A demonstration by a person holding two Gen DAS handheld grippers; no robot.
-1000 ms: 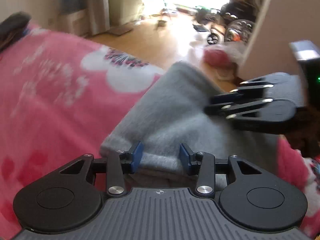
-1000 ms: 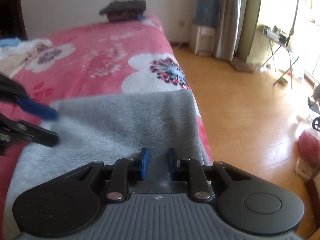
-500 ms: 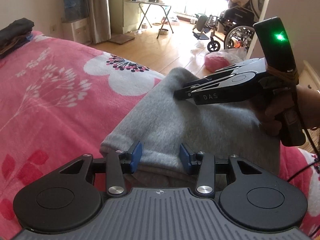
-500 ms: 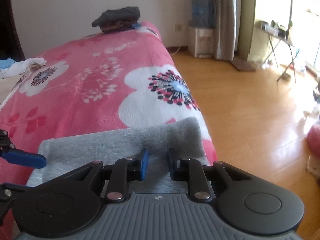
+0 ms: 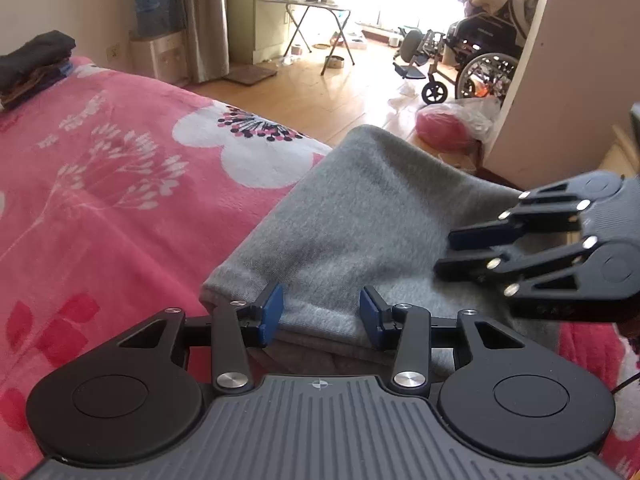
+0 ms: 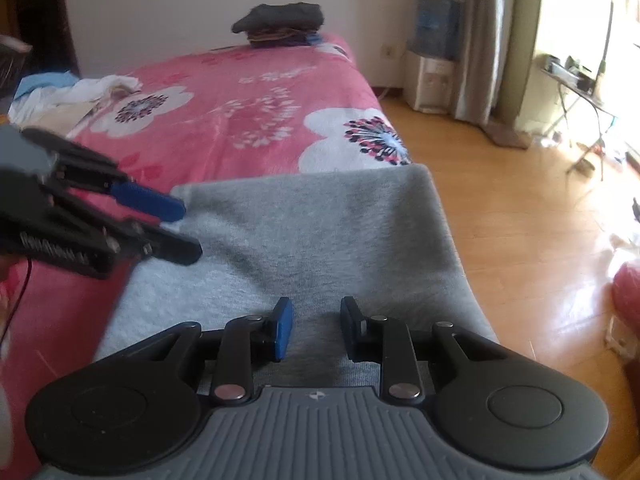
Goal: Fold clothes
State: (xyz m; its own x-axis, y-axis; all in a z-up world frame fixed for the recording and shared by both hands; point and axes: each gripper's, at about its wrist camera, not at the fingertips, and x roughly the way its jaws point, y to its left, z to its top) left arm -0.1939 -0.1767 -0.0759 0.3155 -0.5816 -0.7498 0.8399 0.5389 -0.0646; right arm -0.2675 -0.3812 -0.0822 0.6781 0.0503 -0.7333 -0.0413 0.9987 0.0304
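A grey garment [image 5: 360, 216] lies folded on the pink floral bed [image 5: 120, 184], reaching the bed's edge by the floor. My left gripper [image 5: 322, 312] is open at the garment's near folded corner, and the cloth runs under and between its blue pads. The right gripper [image 6: 316, 326] is open just above the grey cloth [image 6: 304, 232], with nothing pinched. Each gripper shows in the other's view. The right gripper [image 5: 446, 254] hovers over the garment's right side, and the left gripper [image 6: 190, 232] sits at the cloth's left edge. Both have parted jaws.
A stack of dark folded clothes [image 6: 280, 20] sits at the bed's far corner. Loose white and blue clothes [image 6: 80, 92] are heaped at the far left. Wooden floor [image 6: 500, 208] runs beside the bed, with a wheelchair [image 5: 472, 60], a red bag [image 5: 444, 128] and a folding table [image 5: 312, 8].
The right gripper lifted and tilted above the garment half a second ago and has come back down low over its right side. The left gripper has stayed at the near corner.
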